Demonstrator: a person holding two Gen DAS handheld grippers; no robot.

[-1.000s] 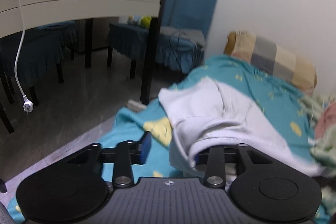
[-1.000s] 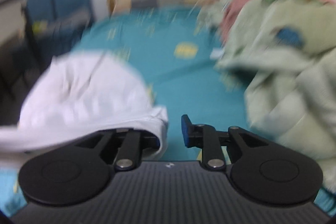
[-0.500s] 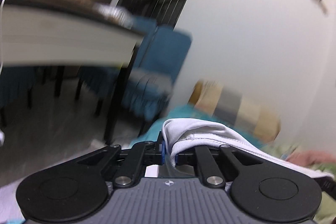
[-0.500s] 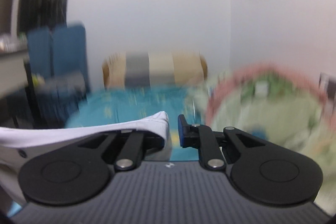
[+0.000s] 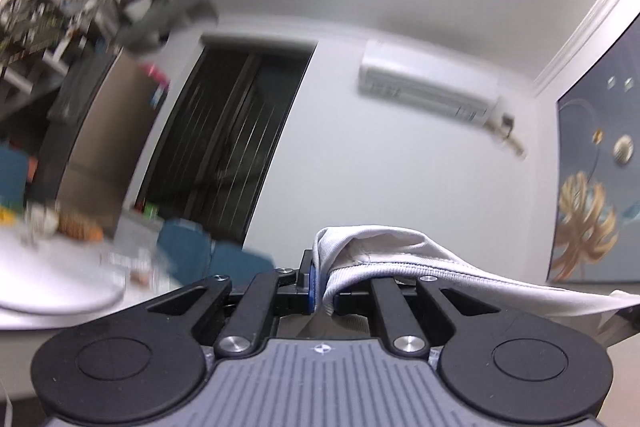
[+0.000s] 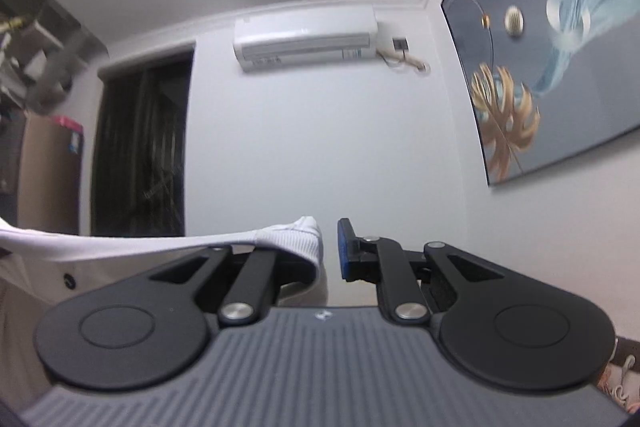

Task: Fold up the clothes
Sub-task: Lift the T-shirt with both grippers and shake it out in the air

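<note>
Pinching a ribbed hem of the white garment [image 5: 400, 251] between its blue pads, the left gripper [image 5: 320, 285] has its jaws nearly closed, the cloth filling the narrow slit between them. From there the fabric arches over the right-hand finger and runs off taut toward the right edge of the left wrist view. The right gripper [image 6: 330, 251] shows a wider gap: the same white garment [image 6: 280, 239] is draped over its left finger, hiding that pad, while the blue pad on the right finger stands bare with wall visible between it and the cloth. Whether the cloth is truly clamped there I cannot tell. The fabric stretches away to the left edge of the right wrist view, where a small dark button sits on a lower layer. The hem is knit in fine ribs; the rest is smooth and thin.

Both cameras tilt up at the room. Each sees the white air conditioner [image 6: 306, 37] high on the pale wall, the dark doorway [image 6: 140, 143] and the painting [image 6: 552, 67] with gold leaves on slate grey. Only the left wrist view takes in a blurred round white table [image 5: 52, 279] with dishes and blue chairs [image 5: 208, 251] behind it. Only the right wrist view shows the painting's teal swirl and orange sphere.
</note>
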